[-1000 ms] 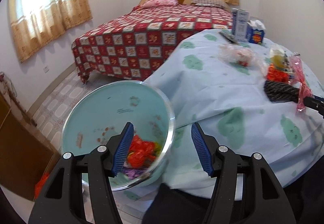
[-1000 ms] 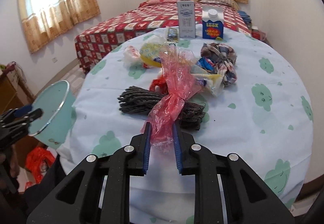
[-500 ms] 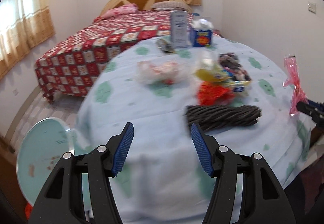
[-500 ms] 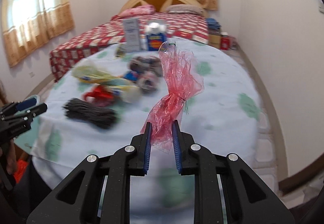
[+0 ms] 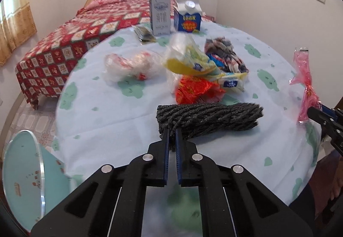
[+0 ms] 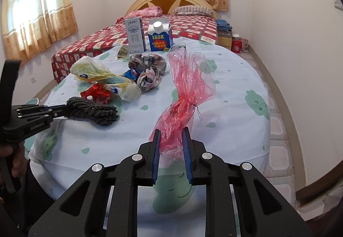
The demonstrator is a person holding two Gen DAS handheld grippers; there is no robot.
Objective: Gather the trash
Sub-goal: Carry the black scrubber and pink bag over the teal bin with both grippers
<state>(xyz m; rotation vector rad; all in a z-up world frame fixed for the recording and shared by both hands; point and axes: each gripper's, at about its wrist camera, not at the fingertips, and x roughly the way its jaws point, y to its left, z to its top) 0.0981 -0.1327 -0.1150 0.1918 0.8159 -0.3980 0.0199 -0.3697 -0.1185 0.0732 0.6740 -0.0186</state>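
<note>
Now your left gripper (image 5: 170, 137) fingers pinch the rope (image 5: 209, 121) on the bench (image 5: 111, 108); your right gripper (image 6: 171, 147), fingers nearly closed, holds the wrapper (image 6: 186, 95) above it, bed (image 6: 193, 29) beyond.

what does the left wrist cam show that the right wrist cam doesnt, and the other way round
Only the left wrist view shows the teal bin on the floor beside the table, and a clear crumpled bag on the cloth.

Only the right wrist view shows the boxes and pink mug by the far wall, and the left gripper from the side, closed on the dark rope bundle.

Both show the table, the rope, the red wrapper in the right gripper, the blue carton and the bed.
</note>
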